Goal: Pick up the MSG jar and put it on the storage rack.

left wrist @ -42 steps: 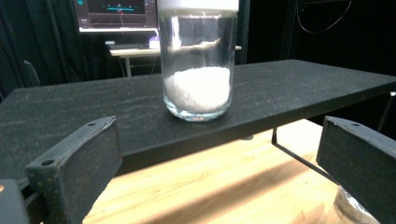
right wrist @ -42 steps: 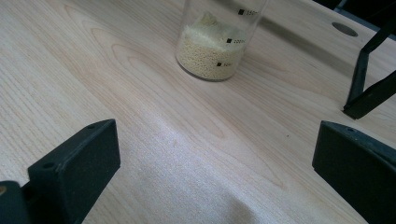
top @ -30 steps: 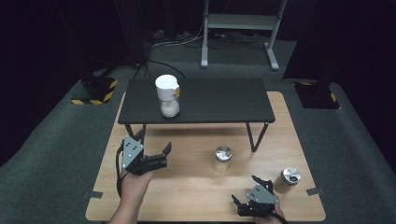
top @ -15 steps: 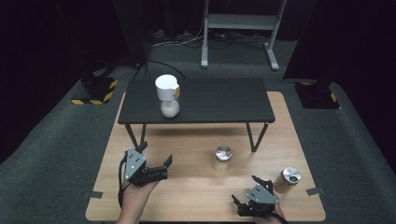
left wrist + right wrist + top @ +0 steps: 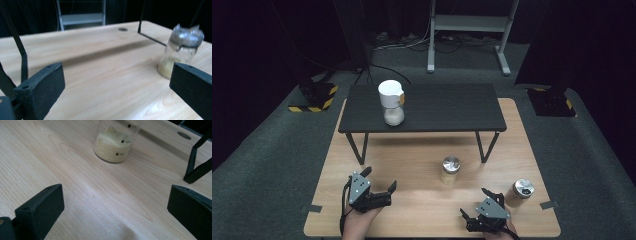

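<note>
Both grippers rest low over the wooden counter [image 5: 422, 150] near its front edge, each with its fingers spread and holding nothing. The left gripper [image 5: 379, 181] lies toward the front-left corner; in the left gripper view its fingers [image 5: 41, 91] frame bare wood, with a jar [image 5: 181, 51] of pale grains standing ahead and to one side, apart from them. The right gripper [image 5: 476, 204] lies toward the front-right corner; in the right gripper view its fingers [image 5: 40, 212] are also wide apart, and the jar's marked glass base [image 5: 115, 143] stands ahead of them, untouched. In the high view the jar [image 5: 450, 170] stands upright on the counter between the two grippers and farther from the front edge. A second jar [image 5: 522, 188] stands near the right edge, just beside the right gripper. A dark bench [image 5: 437, 107] spans the back of the counter and carries a white-topped vessel [image 5: 391, 101].
</note>
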{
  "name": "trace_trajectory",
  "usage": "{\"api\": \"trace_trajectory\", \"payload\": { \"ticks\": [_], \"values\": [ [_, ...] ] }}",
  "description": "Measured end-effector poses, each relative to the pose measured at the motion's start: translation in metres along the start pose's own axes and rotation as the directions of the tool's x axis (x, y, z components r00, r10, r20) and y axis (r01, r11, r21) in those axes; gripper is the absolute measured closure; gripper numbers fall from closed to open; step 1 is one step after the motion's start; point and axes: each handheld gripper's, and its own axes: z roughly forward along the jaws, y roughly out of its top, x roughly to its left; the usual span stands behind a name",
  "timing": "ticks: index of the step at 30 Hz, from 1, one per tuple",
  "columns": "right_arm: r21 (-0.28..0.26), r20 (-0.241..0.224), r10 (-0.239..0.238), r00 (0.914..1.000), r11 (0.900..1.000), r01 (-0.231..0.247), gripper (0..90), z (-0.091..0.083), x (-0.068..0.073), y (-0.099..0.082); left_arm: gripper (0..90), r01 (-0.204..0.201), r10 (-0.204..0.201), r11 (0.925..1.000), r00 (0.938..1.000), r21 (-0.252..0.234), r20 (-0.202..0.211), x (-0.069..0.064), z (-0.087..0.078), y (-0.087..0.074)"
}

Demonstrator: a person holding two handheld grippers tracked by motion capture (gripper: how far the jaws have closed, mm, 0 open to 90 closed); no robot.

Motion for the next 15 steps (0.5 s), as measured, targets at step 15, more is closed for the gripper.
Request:
{"api": "trace_trajectory", "payload": {
  "ticks": [15],
  "values": [
    [0.011, 0.013, -0.005, 0.9999, 0.9999, 0.005, 0.0, 0.001, 0.001, 0.000, 0.3, -0.074, 0.075, 0.9896, 0.9972, 0.123, -0.001, -0.010, 0.004, -0.040]
  ]
}}
